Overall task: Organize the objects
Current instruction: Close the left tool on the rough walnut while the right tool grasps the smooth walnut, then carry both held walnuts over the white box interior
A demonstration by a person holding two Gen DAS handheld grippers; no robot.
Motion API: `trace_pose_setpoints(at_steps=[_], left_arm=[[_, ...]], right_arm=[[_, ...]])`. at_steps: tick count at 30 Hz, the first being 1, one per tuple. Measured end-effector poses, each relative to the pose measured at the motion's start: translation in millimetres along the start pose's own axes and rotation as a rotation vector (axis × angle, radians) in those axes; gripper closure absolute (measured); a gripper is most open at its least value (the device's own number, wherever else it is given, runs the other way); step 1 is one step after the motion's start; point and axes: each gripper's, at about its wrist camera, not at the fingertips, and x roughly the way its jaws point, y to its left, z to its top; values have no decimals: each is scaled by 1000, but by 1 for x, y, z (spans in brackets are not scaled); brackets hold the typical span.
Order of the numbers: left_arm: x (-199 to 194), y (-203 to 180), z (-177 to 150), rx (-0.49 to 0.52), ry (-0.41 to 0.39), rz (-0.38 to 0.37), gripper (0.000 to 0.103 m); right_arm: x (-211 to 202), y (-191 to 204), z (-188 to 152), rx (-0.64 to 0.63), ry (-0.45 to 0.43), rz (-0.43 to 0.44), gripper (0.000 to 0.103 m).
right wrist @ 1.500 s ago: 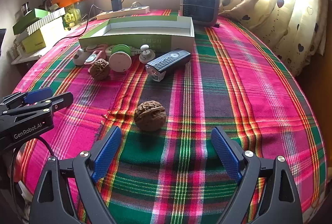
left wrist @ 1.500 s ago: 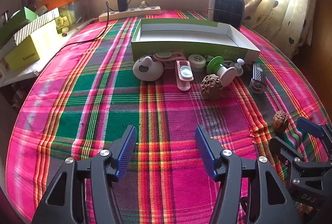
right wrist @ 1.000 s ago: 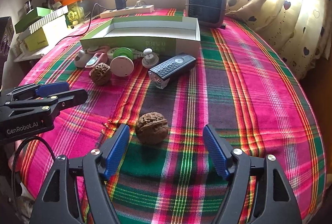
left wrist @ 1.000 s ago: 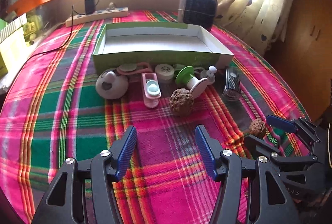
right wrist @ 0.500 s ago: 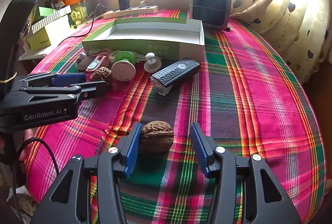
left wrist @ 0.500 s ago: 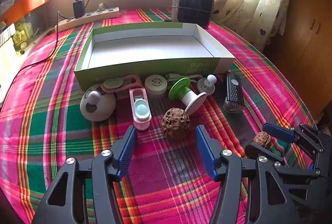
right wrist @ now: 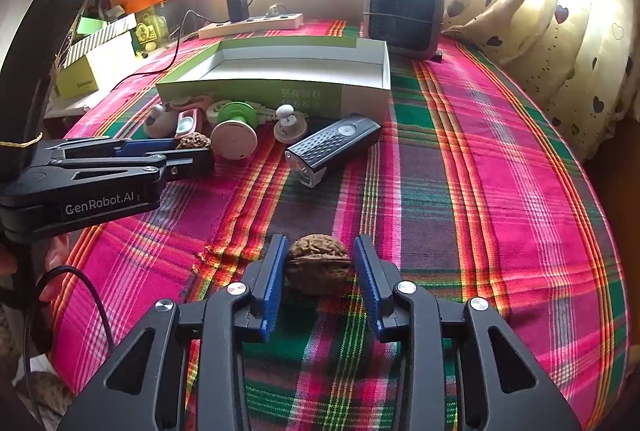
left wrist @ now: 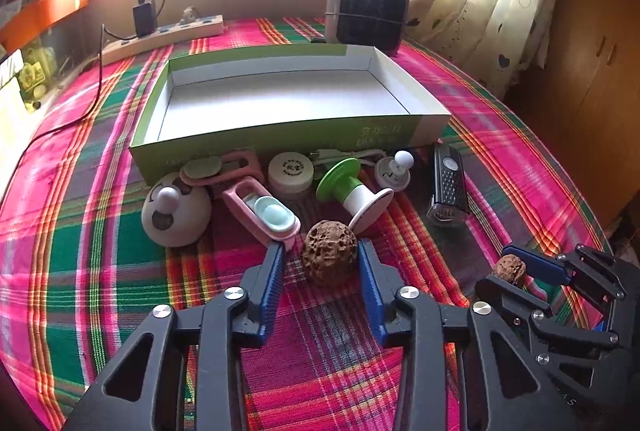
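both tongs angle downward, the left tongs (left wrist: 321,259) closing around a pitted walnut (left wrist: 329,252), the right tongs (right wrist: 319,257) around a smoother walnut (right wrist: 317,263).

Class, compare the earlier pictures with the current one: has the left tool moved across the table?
Yes. The left tool has come forward toward the green box, and its jaws are now closing around the pitted nut.

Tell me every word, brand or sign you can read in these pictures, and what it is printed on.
"GenRobot.AI": white letters on the side of the black left gripper.
Pale characters on the front wall of the shallow green and white cardboard box: too blurred to read.
Dark mark on the round cream tin lid: too small to read.
Word on the yellow-green carton at the table's edge: blurred.
Faint letters on the black right gripper: unreadable.
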Motion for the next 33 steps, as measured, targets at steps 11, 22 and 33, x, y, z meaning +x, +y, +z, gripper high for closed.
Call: trace_pose_setpoints(at_steps=[11,22,33], left_arm=[[0,-2,0,10,2,5,77],[-6,-3,-3,14,-2,-6,77],[-27,-7,6,18,-38,-15,77]], right_arm=[[0,-1,0,0,0,3,71],[-1,-1,1,-2,-6,21,71],[-11,-1,20,-23,-54,42,71]])
